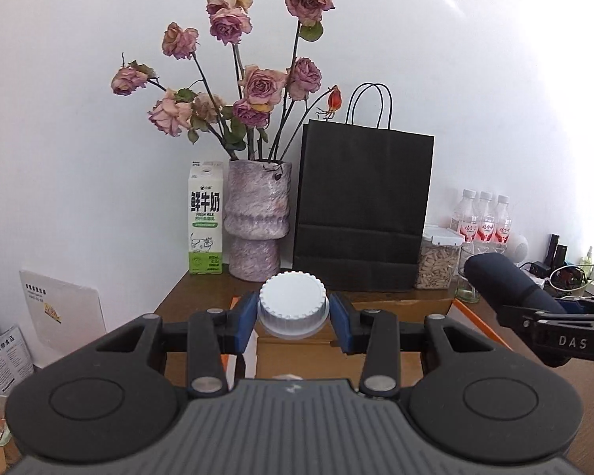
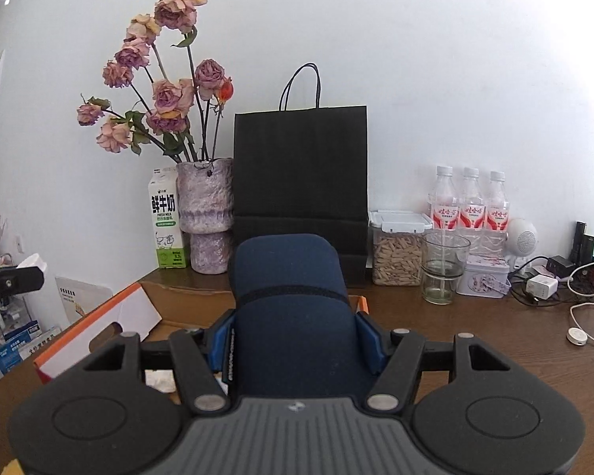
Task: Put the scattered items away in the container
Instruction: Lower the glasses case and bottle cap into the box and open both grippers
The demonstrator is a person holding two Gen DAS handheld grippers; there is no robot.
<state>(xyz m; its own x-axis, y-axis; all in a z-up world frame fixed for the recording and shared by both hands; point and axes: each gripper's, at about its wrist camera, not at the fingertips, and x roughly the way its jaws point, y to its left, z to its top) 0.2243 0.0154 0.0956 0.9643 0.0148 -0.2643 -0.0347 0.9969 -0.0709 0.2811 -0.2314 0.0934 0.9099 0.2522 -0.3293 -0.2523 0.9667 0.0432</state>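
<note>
My left gripper (image 1: 293, 316) is shut on a white ribbed bottle cap (image 1: 292, 301), held above an open cardboard box (image 1: 297, 356) with orange flaps. My right gripper (image 2: 295, 340) is shut on a dark blue fabric pouch (image 2: 289, 297), which sticks up between the blue pads above the same box (image 2: 99, 332). The pouch and right gripper also show at the right edge of the left wrist view (image 1: 511, 285). The bottle under the cap is hidden.
On the brown table (image 2: 475, 340) at the back stand a milk carton (image 1: 205, 217), a vase of dried roses (image 1: 257, 217), a black paper bag (image 1: 364, 213), a seed jar (image 2: 398, 249), a glass (image 2: 443, 269), three bottles (image 2: 471, 198), a tin and cables (image 2: 582, 316).
</note>
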